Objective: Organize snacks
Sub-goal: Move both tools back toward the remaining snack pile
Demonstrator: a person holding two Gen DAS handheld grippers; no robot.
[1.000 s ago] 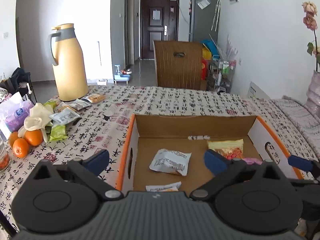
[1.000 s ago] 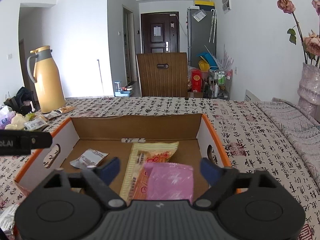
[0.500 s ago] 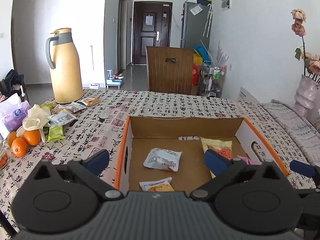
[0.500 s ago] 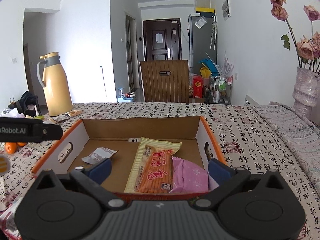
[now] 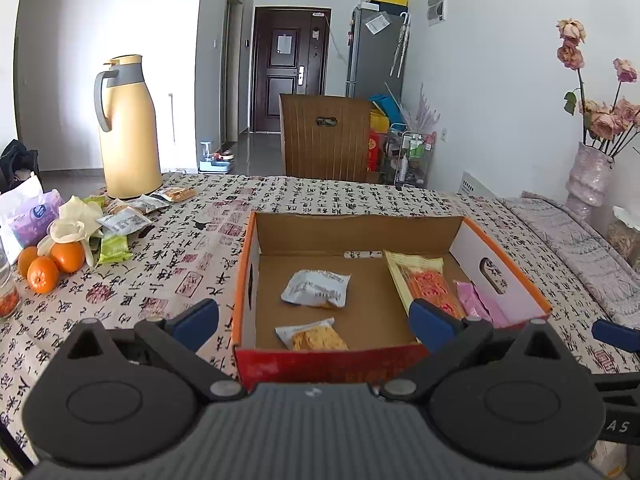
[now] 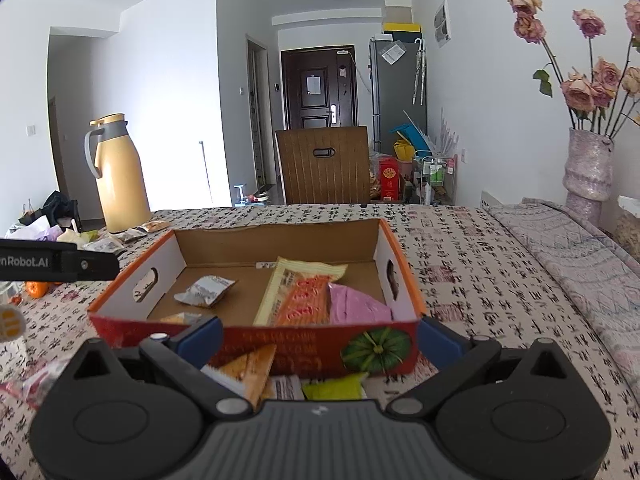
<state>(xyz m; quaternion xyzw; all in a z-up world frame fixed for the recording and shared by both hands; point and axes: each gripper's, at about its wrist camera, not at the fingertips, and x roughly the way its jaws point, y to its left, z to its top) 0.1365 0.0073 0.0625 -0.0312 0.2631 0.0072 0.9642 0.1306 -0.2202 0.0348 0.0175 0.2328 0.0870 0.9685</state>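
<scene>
Shallow orange-rimmed cardboard box on patterned tablecloth holds 4 snacks: long yellow-orange packet, pink packet, 2 silver packets. Left gripper jaws wide apart, empty. Right gripper jaws have just been opening, now wide, nothing between.

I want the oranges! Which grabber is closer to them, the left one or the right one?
Left. The left gripper sits at the box's near-left corner, with the oranges on the tablecloth off to its left. The right gripper is at the box's right half, farther away.
</scene>
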